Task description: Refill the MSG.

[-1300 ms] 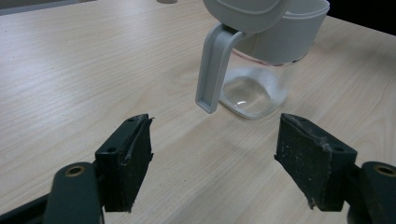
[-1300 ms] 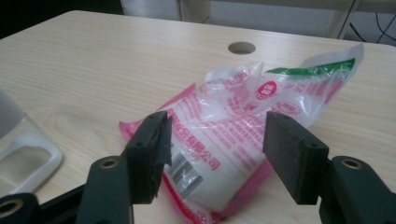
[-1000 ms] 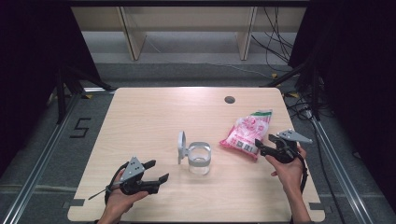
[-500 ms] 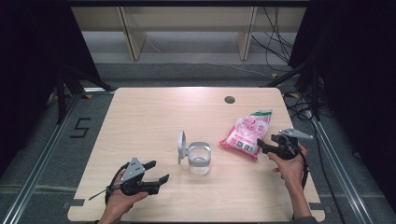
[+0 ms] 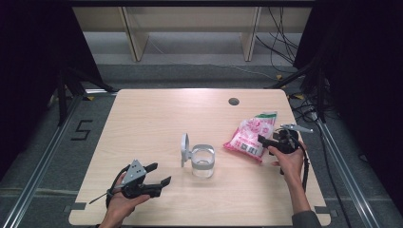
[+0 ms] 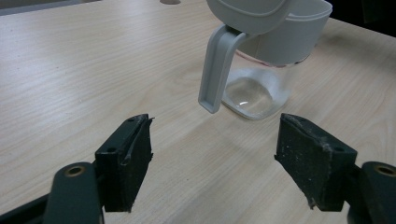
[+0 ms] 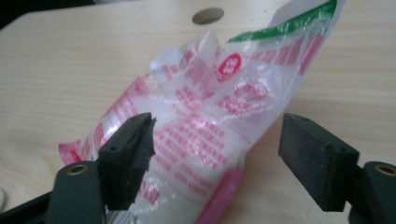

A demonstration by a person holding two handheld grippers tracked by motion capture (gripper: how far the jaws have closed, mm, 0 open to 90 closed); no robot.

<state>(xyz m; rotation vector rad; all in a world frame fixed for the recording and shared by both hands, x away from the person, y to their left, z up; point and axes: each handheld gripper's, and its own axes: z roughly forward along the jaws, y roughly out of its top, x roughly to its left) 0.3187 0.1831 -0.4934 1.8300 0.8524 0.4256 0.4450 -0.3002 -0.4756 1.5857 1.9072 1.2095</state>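
A clear jar [image 5: 203, 161] with a grey rim and a flipped-up grey lid [image 5: 184, 149] stands mid-table; in the left gripper view the jar [image 6: 261, 70] is just ahead of the jaws. A pink and white plastic bag [image 5: 249, 134] lies to its right. My left gripper [image 5: 159, 175] rests open near the front left edge, pointing toward the jar. My right gripper [image 5: 264, 138] is open at the bag's right side; in the right gripper view the bag [image 7: 210, 121] lies between and just beyond the spread jaws of that gripper [image 7: 217, 154].
The wooden table [image 5: 157, 118] has a round cable hole [image 5: 233, 101] at the back right. Metal rails run along the floor on both sides, and cables trail past the right edge.
My right gripper has shifted a little left and closer to the bag. The left gripper, jar and bag have stayed put.
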